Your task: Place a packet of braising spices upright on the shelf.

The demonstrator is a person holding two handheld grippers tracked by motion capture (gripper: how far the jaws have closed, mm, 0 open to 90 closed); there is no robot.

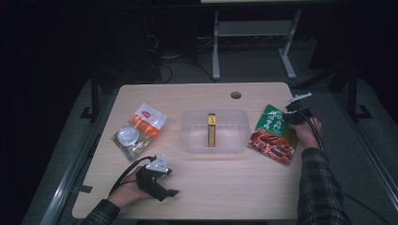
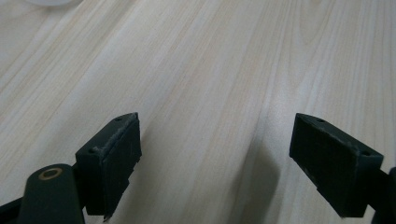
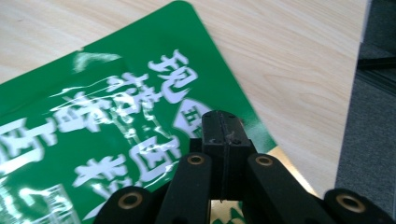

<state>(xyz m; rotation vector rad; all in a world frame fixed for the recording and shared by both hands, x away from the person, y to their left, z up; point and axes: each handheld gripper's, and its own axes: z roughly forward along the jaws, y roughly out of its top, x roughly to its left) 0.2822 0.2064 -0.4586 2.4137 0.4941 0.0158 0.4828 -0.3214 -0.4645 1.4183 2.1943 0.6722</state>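
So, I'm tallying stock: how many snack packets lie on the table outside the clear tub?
2. An orange-and-white packet lies left of the clear tub; a green packet lies right of it, under the right gripper. None seem hidden.

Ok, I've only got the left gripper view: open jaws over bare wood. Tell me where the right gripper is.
Observer: The right gripper is at the right edge of the table, over the top corner of a green food packet.
Operator: Give me its jaws.
Observer: Shut, pads together, as the right gripper view shows. I can't tell whether they pinch the packet.
Operator: Now say what lies between the two grippers.
Observer: A clear plastic tub at the table's middle, with a yellow box lying inside it.
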